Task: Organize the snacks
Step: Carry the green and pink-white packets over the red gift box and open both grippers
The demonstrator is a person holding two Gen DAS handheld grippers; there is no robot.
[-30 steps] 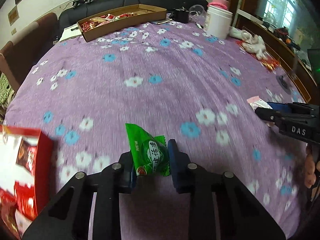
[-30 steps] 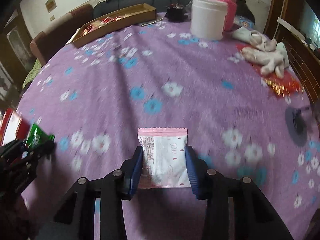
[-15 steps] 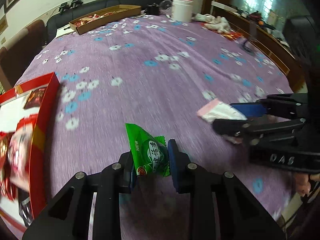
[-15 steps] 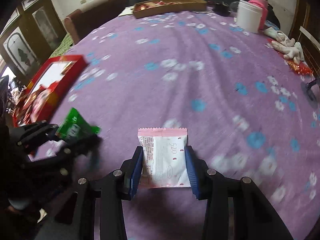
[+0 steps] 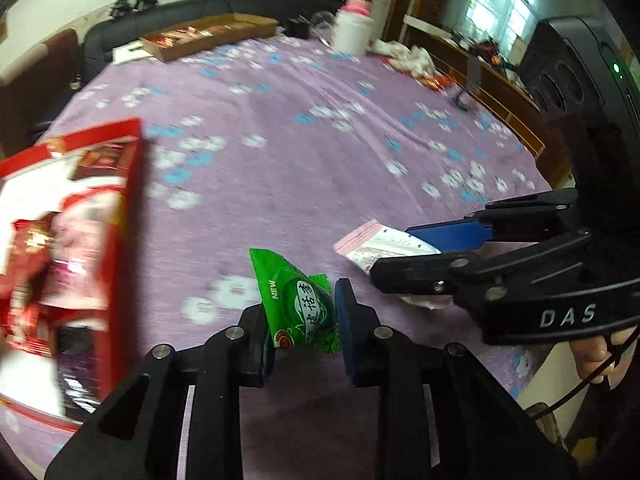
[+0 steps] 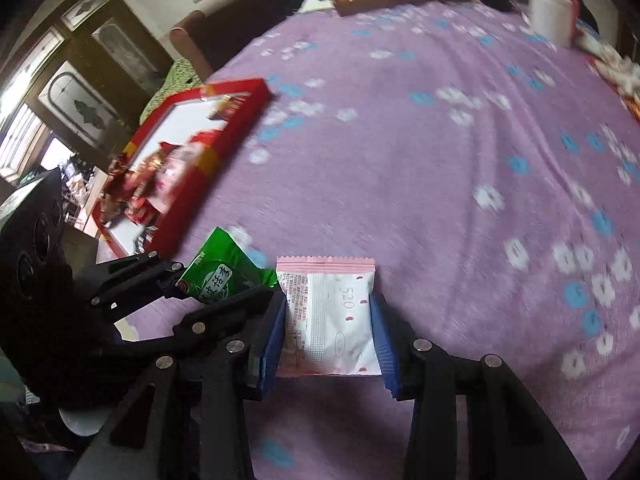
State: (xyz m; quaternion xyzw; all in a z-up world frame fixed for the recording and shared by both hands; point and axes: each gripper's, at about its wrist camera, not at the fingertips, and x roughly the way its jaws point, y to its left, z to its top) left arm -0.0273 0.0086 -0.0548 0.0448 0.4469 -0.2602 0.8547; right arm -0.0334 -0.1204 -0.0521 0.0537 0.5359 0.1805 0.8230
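Between the left gripper's (image 5: 304, 320) blue pads a shiny green snack packet (image 5: 298, 304) with white lettering is sitting clamped, above the purple flowered tablecloth (image 5: 304, 152). Over at 3 o'clock the right gripper (image 6: 328, 320) is squeezing a flat white-and-pink snack packet (image 6: 332, 312) printed "520". Off at 9 o'clock a red box (image 5: 120, 240) is holding red wrapped snacks, kinda blurry. Way out at 11 o'clock a cardboard tray (image 5: 208, 38) is holding more.
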